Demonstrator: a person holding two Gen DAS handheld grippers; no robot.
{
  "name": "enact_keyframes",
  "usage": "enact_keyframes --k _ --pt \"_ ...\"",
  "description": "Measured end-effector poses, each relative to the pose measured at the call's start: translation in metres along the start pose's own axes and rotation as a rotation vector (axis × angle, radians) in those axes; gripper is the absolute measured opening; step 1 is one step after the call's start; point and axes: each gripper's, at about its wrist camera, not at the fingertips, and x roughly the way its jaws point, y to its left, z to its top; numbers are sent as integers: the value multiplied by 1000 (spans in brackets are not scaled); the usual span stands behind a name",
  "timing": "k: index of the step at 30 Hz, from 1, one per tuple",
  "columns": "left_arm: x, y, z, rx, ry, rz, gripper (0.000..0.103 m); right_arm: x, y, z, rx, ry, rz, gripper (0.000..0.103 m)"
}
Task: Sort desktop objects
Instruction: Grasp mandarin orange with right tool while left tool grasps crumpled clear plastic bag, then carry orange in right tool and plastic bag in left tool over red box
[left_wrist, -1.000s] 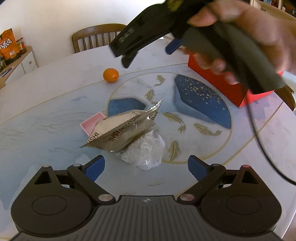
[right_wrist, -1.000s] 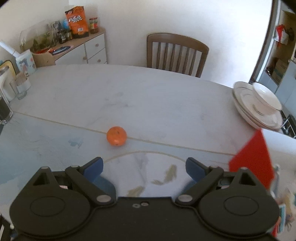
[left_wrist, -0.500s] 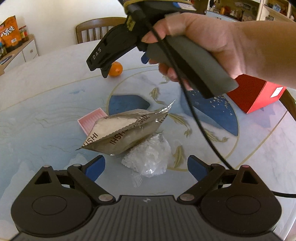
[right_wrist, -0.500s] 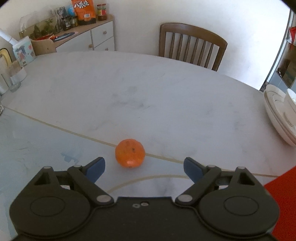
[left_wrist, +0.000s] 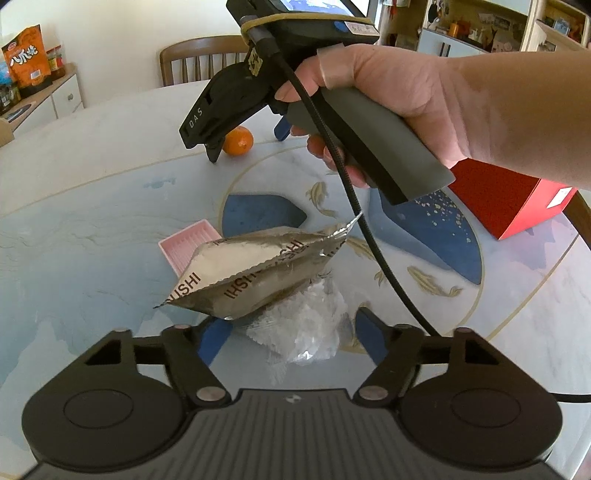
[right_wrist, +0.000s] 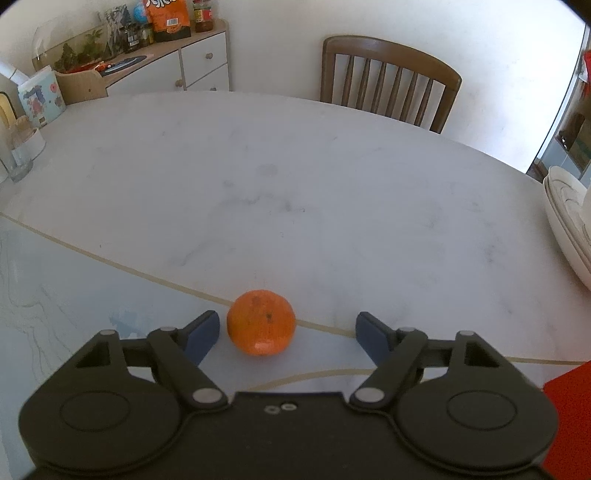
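An orange (right_wrist: 260, 322) sits on the marble table, just in front of my open right gripper (right_wrist: 287, 334) and between its blue fingertips, nearer the left one. It also shows in the left wrist view (left_wrist: 238, 140), partly behind the right gripper's body. My left gripper (left_wrist: 291, 338) is open and empty. Its fingertips stand on either side of a crumpled clear plastic wrapper (left_wrist: 303, 325). A silver foil snack bag (left_wrist: 255, 271) lies on top of the wrapper and over a pink ridged tray (left_wrist: 186, 245).
A red box (left_wrist: 506, 195) stands at the right of the table. Stacked white plates (right_wrist: 569, 221) sit at the right edge. A wooden chair (right_wrist: 391, 85) stands behind the table. A cabinet with jars and snack bags (right_wrist: 162, 55) is at the back left. The right gripper's cable (left_wrist: 373, 240) hangs over the table.
My right gripper has moved forward and down to the orange, which now lies between its fingertips. My left gripper has moved closer to the wrapper and foil bag.
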Motion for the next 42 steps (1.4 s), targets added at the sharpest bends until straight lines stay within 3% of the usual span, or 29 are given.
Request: enact_keyframes --k 7,16,27,42 --pt "-4 2 0 5 -1 6 58 -1 -2 1 17 2 -3 69" --pt "-13 0 -8 47 4 -17 41 -9 0 -2 -10 5 12 35" --pt "-27 -5 -21 83 25 -64 37 -35 -13 -36 -16 34 11 34" --pt "-55 -31 -46 165 24 -159 36 -108 -32 -117 13 62 42 34"
